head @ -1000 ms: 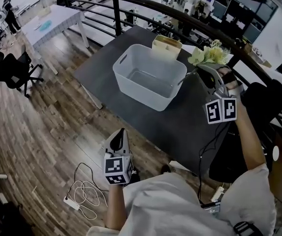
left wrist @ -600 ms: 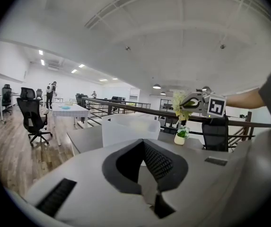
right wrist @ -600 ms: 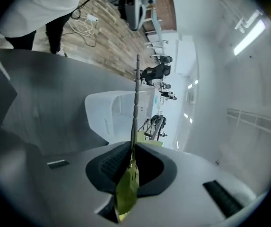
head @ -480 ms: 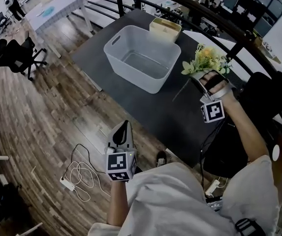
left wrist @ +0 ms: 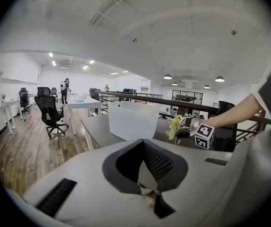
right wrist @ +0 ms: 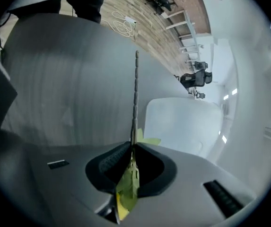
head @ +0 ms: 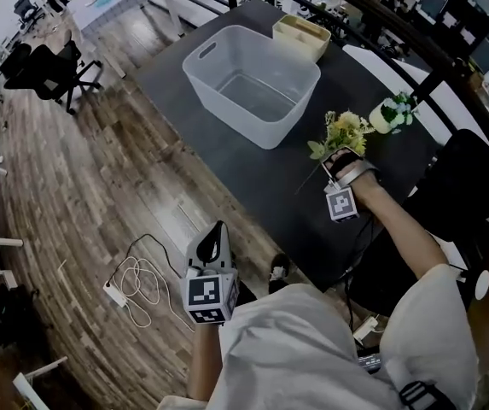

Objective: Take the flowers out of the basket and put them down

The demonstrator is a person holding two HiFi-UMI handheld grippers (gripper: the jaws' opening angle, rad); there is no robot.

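"Dark desk (head: pixel 253 173) with the white basket (head: pixel 227 114) on it, and nothing left inside that I can see. Where's the flower?"

"Out of the basket. The right fingers (right wrist: pixel 110 162) pinch the yellow flower (head: pixel 344 131) by its stem (right wrist: pixel 135 98). The pads are drawn close, with only that thin stem between them."

"Which way does it lie?"

"Its long axis runs straight out ahead of the fingers, bare stem leading over open desk. The bloom and leaves sit behind the pads, on the hand's side. The basket stands off to one side of the stem, well apart from it."

"Is it down yet?"

"It looks low over the desk, but I can't tell whether the stem tip touches. I'd say what's left is to lay it flat along that axis and spread the fingers. A white flower (head: pixel 393 114) already lies on the desk just beyond the bloom, so this one wants setting beside it, not on top."

"And the other hand?"

"The left fingers (left wrist: pixel 161 162) are pressed together on nothing. They hang off the near desk edge over the wood floor (head: pixel 99 186), much farther from the flower than the right ones."
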